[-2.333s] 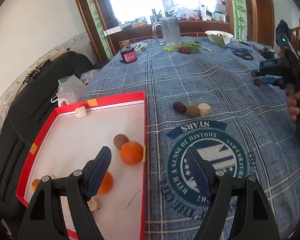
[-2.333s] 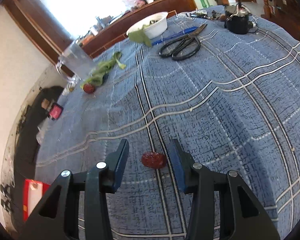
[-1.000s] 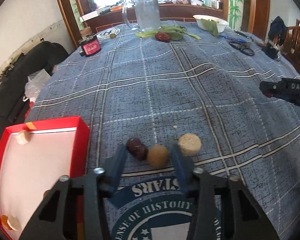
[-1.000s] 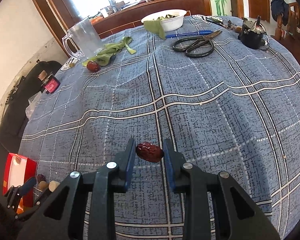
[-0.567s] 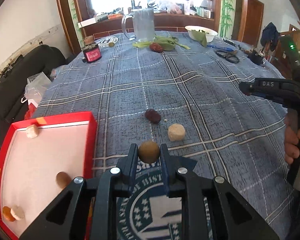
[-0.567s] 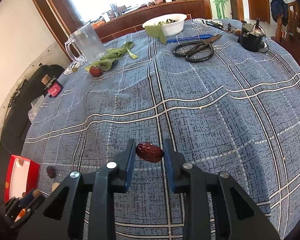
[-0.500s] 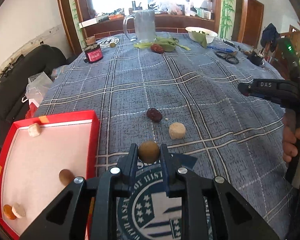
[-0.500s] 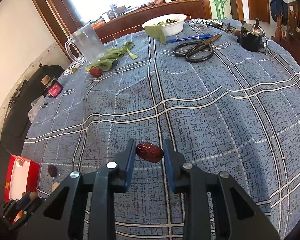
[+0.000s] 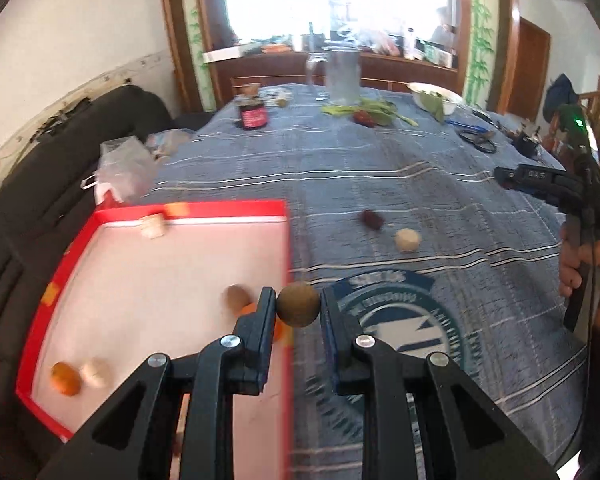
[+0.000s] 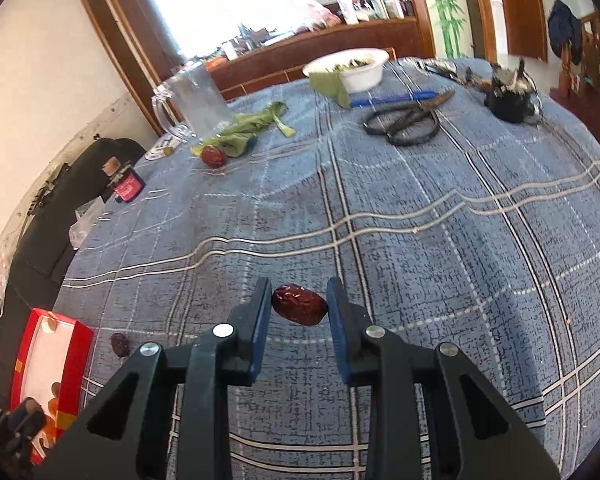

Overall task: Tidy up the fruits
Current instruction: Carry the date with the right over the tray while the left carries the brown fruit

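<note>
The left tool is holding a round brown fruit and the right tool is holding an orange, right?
Not quite. The left tool does hold the round brown fruit, but the right tool holds a dark red date, not an orange; the right wrist view shows it.

The left wrist view looks forward, close above the red tray (image 9: 188, 210) edge (somewhat blurred), along the bench (image 9: 380, 168) toward the window. The right wrist view looks down from higher up. Both share the tray, the glass jug (image 10: 196, 96) and probably the scissors (image 10: 404, 122).
</note>
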`<state>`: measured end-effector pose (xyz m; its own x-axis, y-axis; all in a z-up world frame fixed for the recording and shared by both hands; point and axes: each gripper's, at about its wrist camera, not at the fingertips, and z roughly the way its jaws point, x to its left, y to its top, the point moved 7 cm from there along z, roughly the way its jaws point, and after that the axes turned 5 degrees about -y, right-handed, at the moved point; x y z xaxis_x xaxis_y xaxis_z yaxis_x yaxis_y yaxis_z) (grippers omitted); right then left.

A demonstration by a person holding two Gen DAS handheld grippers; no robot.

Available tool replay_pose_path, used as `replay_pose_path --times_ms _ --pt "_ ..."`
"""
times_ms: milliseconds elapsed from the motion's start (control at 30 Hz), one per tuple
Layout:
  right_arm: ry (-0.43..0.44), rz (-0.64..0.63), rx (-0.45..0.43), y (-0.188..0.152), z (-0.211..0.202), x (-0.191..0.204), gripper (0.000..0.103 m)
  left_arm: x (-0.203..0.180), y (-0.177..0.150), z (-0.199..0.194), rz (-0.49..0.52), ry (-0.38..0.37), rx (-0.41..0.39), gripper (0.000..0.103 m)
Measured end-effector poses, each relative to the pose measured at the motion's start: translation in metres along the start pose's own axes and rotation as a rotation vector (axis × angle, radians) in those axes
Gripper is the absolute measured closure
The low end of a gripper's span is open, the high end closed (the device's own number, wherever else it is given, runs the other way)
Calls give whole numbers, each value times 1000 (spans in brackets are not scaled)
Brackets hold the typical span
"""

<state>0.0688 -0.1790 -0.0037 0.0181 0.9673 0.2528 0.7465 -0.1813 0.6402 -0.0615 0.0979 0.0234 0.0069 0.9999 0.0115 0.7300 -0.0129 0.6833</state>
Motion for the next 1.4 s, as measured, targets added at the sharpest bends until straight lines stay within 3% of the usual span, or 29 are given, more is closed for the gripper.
replay_pose_path --times_ms 167,400,567,700,867,1067,1400 --pt "17 -37 -74 1 -12 9 73 44 -12 -15 -63 43 -14 82" --pt "108 -47 -85 -14 -33 46 73 91 -28 -18 -118 89 -7 82" --pt "282 -137 -55 -51 -55 131 73 108 -34 -21 -142 89 -19 82" --pt "433 -257 7 -101 -72 215 73 127 -38 -25 -162 115 -25 82" --pt "533 -377 46 -152 -97 266 73 150 -48 -26 -184 163 -31 82" --pt "513 -471 71 -190 -102 285 73 148 -57 -25 -166 154 -31 82" --pt "436 -557 81 -222 -88 291 73 140 -60 -28 -114 184 -52 82"
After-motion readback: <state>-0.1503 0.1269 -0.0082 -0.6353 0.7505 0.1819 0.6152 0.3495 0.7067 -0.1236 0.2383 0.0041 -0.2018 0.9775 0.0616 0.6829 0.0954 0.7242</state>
